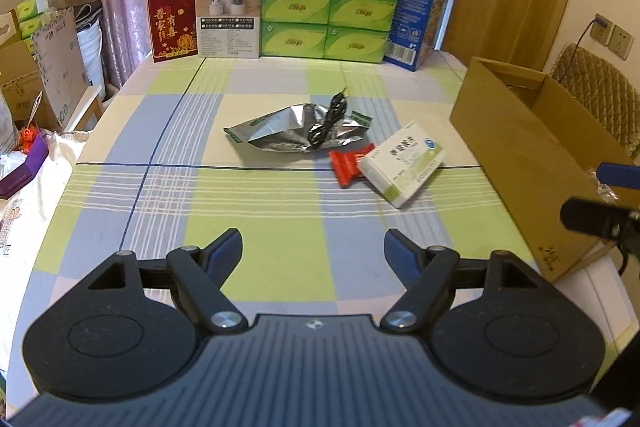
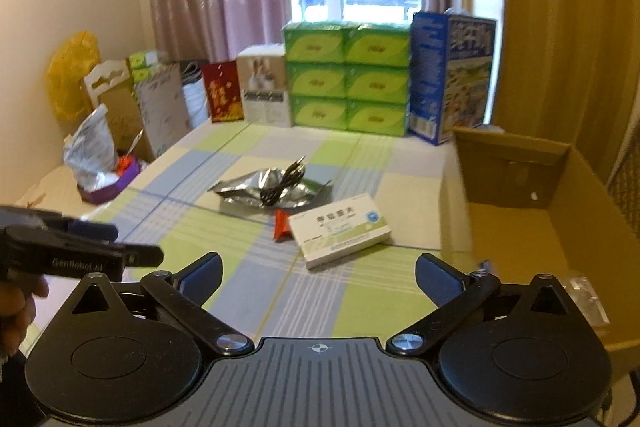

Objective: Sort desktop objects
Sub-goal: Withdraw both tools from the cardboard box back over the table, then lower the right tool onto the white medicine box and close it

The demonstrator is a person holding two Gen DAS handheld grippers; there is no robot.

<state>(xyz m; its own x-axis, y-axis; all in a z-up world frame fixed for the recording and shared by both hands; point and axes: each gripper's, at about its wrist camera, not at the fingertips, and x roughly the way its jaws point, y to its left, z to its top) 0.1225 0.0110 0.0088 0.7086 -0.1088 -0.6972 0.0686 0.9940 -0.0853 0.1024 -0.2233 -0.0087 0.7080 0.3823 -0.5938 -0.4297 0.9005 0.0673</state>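
Holding both grippers spread and empty, left gripper (image 1: 313, 247) and right gripper (image 2: 318, 273), we see ahead a crinkled foil pouch (image 1: 280, 131), flat medicine box (image 1: 404, 163), and rigid cardboard box (image 2: 560, 211) rightward.

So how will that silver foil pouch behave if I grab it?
The silver foil pouch looks crumpled and flat, so probably light and floppy. The black cable coiled on top would likely slide off.
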